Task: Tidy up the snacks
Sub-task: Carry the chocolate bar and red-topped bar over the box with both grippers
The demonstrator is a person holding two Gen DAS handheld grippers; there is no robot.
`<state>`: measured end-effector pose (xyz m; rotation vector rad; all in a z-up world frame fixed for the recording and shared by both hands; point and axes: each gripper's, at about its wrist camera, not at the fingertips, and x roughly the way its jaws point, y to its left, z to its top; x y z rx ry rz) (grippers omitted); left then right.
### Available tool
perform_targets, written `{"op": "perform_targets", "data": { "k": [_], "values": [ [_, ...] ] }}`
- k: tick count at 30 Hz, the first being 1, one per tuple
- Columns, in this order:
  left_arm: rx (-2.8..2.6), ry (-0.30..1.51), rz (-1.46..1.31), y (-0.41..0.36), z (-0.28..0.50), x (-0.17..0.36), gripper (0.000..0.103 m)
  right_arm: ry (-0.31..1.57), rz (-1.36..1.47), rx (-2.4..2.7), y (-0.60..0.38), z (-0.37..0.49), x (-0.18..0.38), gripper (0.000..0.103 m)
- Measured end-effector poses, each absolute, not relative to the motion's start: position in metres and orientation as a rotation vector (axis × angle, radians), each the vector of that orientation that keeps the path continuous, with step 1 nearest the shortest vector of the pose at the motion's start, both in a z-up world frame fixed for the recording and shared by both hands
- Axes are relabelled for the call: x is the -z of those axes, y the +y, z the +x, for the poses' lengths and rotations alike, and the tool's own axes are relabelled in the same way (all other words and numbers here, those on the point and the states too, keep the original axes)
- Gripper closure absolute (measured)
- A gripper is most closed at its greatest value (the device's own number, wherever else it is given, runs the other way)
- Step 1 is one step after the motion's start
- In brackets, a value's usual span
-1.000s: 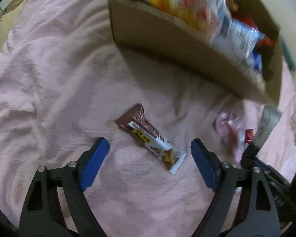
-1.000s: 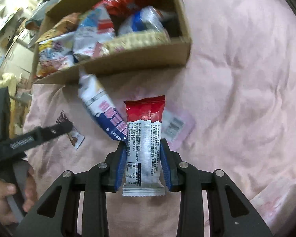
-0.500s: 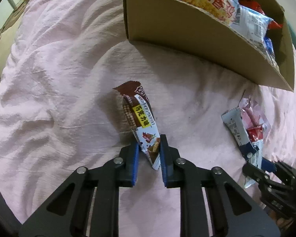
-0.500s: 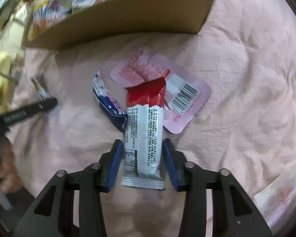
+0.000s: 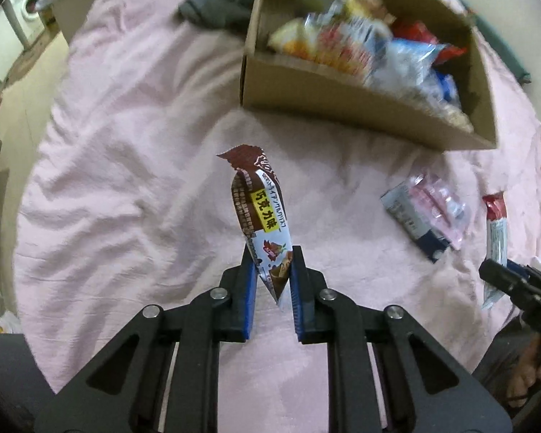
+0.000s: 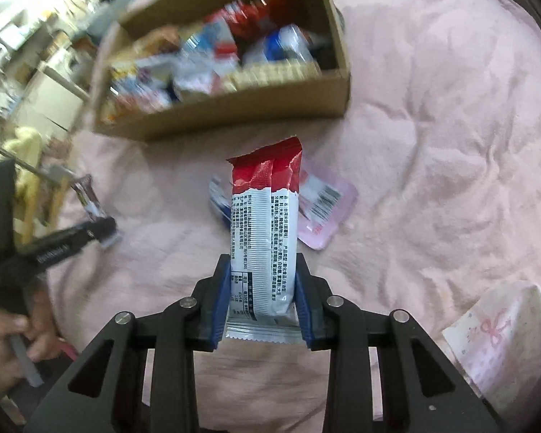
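My left gripper (image 5: 272,252) is shut on the lower end of a brown chocolate bar wrapper (image 5: 259,205), which stands up off the pink bedspread (image 5: 126,166). My right gripper (image 6: 262,270) is shut on a red and white snack bar (image 6: 265,227), also lifted clear of the cloth. A cardboard box (image 5: 346,90) holding several snack packs lies beyond both grippers, blurred. In the right wrist view the box (image 6: 234,108) sits upper left, and the left gripper (image 6: 72,238) shows at the left edge with a hand on its handle.
A blue pack (image 6: 220,205) and a pink pack with a barcode (image 6: 324,205) lie on the bedspread under the red bar. A pale patterned packet (image 6: 501,332) is at lower right. Dark cloth (image 5: 216,11) lies beside the box; a washing machine (image 5: 21,18) stands far left.
My left gripper closed on the chocolate bar and lifted it off the bedspread. The right gripper kept its hold on the red and white bar and rose; the box now shows farther down in both views.
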<state>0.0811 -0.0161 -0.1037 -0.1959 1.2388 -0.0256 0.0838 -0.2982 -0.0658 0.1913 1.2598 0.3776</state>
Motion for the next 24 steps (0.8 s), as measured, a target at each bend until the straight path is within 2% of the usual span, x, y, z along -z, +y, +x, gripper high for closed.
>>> {"op": "perform_targets", "data": {
  "k": [10, 16, 24],
  "values": [
    [0.121, 0.919, -0.083, -0.037, 0.073, 0.011, 0.090, 0.994, 0.254, -0.406, -0.276, 0.086, 0.022, 0.069],
    [0.142, 0.888, -0.019, -0.052, 0.103, -0.015, 0.090, 0.952, 0.283, -0.388, -0.276, 0.112, 0.012, 0.069],
    [0.120, 0.889, 0.072, -0.091, 0.164, -0.022, 0.090, 0.903, 0.291, -0.359, -0.271, 0.161, 0.006, 0.069]
  ]
}}
